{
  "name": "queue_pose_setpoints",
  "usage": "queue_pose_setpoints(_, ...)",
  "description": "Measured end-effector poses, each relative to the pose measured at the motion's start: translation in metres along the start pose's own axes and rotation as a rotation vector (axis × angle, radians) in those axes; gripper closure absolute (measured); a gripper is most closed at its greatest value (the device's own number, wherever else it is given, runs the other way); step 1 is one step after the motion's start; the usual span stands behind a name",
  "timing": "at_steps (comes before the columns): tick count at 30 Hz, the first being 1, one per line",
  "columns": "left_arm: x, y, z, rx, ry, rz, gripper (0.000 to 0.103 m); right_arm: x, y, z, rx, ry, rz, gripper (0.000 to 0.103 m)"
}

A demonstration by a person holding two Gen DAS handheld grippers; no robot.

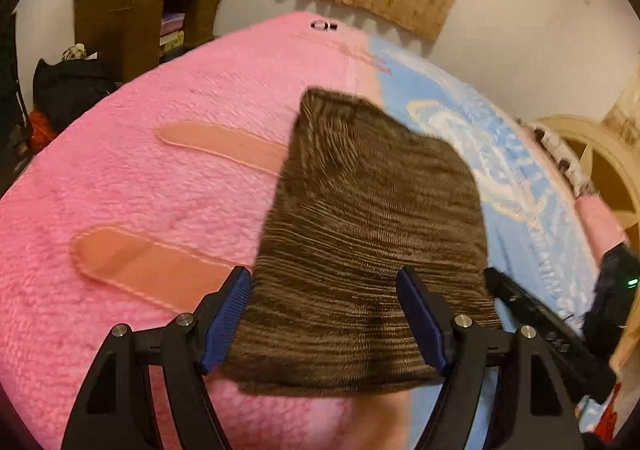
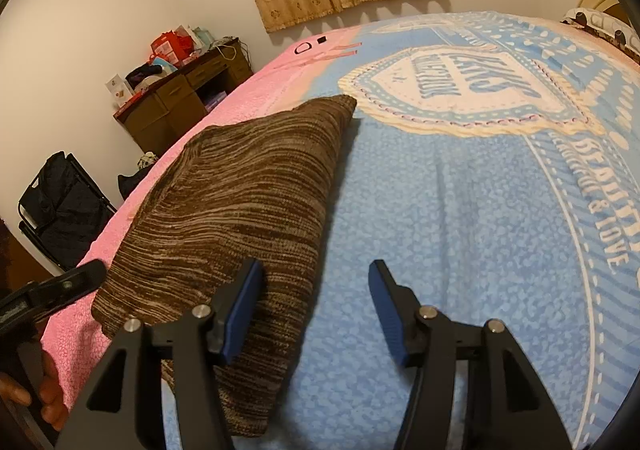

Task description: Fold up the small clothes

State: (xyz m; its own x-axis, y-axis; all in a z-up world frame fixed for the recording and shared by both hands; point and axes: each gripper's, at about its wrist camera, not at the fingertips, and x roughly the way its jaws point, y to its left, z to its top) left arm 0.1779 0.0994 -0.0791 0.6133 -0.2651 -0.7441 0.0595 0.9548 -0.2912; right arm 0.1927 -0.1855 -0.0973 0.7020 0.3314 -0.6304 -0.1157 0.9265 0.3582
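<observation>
A brown striped knit garment (image 1: pixel 368 230) lies folded into a thick rectangle on the bed, across the seam between the pink and blue parts of the blanket. My left gripper (image 1: pixel 322 282) stands open just over the garment's near edge, its blue pads wide apart and not pressing the cloth. My right gripper (image 2: pixel 316 272) is open too, with its left finger over the right edge of the garment (image 2: pixel 240 202) and its right finger over bare blue blanket. Each gripper shows at the side of the other's view: the right gripper (image 1: pixel 520 302) and the left gripper (image 2: pixel 72 282), held by a hand (image 2: pixel 48 390).
The pink blanket (image 1: pixel 140 178) and the blue printed blanket (image 2: pixel 460 210) cover the whole bed. A brown desk (image 1: pixel 132 22) piled with clutter and a black bag (image 1: pixel 68 90) stand beyond the left edge. A small ring-shaped object (image 1: pixel 320 26) lies at the far end. A headboard (image 1: pixel 600 162) rises on the right.
</observation>
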Motion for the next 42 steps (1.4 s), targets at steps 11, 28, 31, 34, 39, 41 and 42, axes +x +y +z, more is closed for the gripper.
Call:
queue_pose_setpoints(11, 0.016, -0.024, -0.01, 0.143, 0.008, 0.14, 0.024, -0.002, -0.003, 0.0, 0.025, 0.003, 0.015, 0.04)
queue_pose_setpoints(28, 0.009, -0.026, -0.028, 0.177, -0.017, 0.187, 0.023, -0.02, 0.035, -0.035, -0.085, 0.055, -0.047, 0.039)
queue_pose_setpoints(31, 0.008, -0.026, -0.028, 0.175, 0.004, 0.19, 0.023, -0.021, 0.038, -0.036, -0.11, 0.066, -0.058, 0.039)
queue_pose_setpoints(34, 0.0, -0.03, -0.027, 0.192, 0.013, 0.169, 0.023, -0.027, 0.037, -0.041, -0.115, 0.071, -0.046, 0.039)
queue_pose_setpoints(39, -0.023, -0.031, -0.004, 0.215, -0.105, 0.091, 0.023, -0.051, 0.025, -0.026, -0.076, -0.011, -0.012, 0.039)
queue_pose_setpoints(41, -0.018, -0.03, 0.011, 0.215, -0.112, 0.091, 0.023, -0.056, 0.02, -0.009, -0.058, -0.037, 0.01, 0.039)
queue_pose_setpoints(42, -0.013, -0.028, 0.019, 0.208, -0.12, 0.085, 0.023, -0.055, 0.019, -0.003, -0.049, -0.04, 0.013, 0.038)
